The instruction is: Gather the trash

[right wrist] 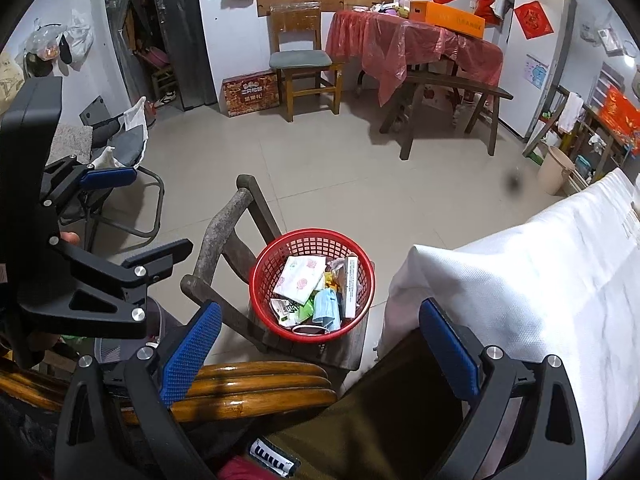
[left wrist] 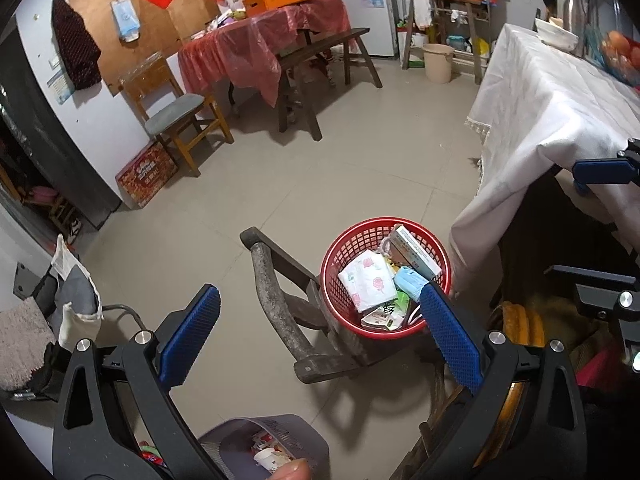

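A red plastic basket (left wrist: 343, 241) sits on a dark wooden stool (left wrist: 320, 364) and holds trash: a floral tissue pack (left wrist: 368, 284), a blue face mask (left wrist: 408, 283), a long white box (left wrist: 414, 254) and a green wrapper (left wrist: 390, 314). The basket also shows in the right wrist view (right wrist: 310, 240). My left gripper (left wrist: 320, 300) is open and empty, just above the basket's near side. My right gripper (right wrist: 320, 312) is open and empty, above the basket.
A table with a white cloth (left wrist: 540, 120) stands to the right. A grey bin (left wrist: 280, 440) with trash is below my left gripper. A glossy wooden chair back (right wrist: 256, 388) is close in front. A chair (right wrist: 304, 68), bench (right wrist: 452, 92) and red-covered table (right wrist: 412, 40) stand farther off.
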`<state>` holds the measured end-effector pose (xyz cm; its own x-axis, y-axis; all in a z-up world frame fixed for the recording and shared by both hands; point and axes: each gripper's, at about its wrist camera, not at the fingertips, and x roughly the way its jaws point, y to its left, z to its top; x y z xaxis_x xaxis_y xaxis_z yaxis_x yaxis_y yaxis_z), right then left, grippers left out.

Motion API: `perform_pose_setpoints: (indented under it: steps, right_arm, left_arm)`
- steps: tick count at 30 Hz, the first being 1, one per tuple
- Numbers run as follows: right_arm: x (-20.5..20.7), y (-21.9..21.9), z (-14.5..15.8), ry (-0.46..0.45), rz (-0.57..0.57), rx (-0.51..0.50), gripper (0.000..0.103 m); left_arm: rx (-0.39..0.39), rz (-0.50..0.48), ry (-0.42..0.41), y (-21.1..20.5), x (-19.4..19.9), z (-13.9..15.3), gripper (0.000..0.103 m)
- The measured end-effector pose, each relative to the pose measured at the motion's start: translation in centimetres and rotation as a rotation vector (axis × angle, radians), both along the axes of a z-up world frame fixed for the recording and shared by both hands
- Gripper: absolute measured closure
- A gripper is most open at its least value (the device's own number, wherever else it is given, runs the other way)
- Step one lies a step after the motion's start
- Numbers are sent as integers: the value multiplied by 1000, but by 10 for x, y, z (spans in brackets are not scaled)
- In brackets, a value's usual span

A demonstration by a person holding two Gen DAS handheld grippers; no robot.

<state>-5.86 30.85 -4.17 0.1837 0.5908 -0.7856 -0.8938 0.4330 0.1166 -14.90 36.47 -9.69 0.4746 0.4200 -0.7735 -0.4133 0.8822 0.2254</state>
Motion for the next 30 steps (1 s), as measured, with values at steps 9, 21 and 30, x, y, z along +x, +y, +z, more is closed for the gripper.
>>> perform_pose_setpoints:
  steps: [9, 21, 30]
  right_arm:
    - [1, -14, 7, -17, -24, 24, 6]
    - [-1, -24, 12, -40, -35, 44, 6]
    - [-1, -24, 12, -39, -36, 44, 6]
  left_arm:
    - [23, -36, -8, -15, 2, 8, 7]
    - [42, -59, -7, -23, 6, 10, 7]
    - [43, -59, -7, -22, 6, 9, 7]
